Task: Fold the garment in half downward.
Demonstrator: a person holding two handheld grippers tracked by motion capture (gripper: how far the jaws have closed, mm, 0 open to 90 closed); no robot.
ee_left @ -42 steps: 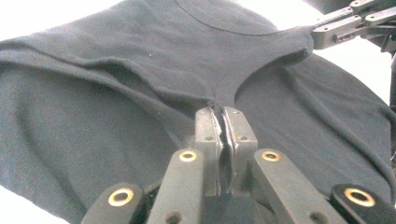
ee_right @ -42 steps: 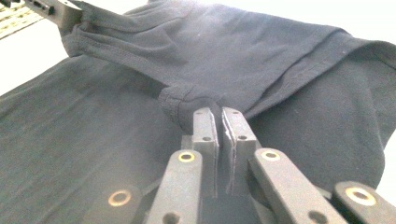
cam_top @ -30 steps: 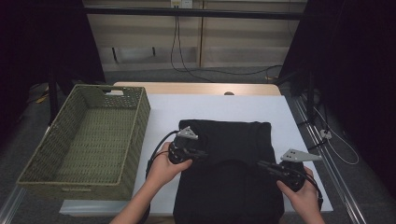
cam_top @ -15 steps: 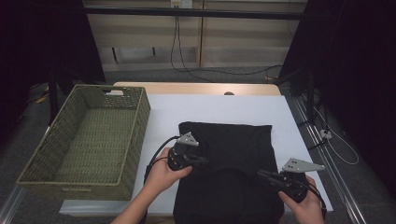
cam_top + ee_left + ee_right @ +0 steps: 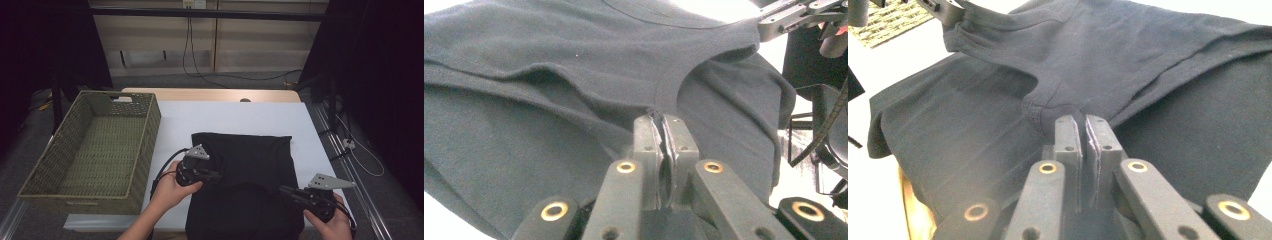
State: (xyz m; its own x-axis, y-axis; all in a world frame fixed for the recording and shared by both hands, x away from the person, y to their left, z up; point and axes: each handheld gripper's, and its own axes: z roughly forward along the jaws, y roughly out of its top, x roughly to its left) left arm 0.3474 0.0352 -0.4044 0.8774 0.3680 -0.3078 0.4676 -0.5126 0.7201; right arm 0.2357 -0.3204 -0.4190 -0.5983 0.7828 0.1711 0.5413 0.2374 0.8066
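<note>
Garment (image 5: 242, 165), black, lies on the white table (image 5: 230, 117) beside the basket (image 5: 95, 150), pinched by the clamped left gripper (image 5: 217, 175) and right gripper (image 5: 282, 189), the right having slid toward the near edge, suggesting a fold underway.

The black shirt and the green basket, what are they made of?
The black shirt looks like soft knitted cloth, probably cotton: matte, slightly fuzzy, and it folds and wrinkles where the left gripper and right gripper pinch it. The basket looks woven from thin strands, maybe grass, rattan or paper cord; you can see the criss-cross weave in its walls. It has a dull olive-green colour.
</note>
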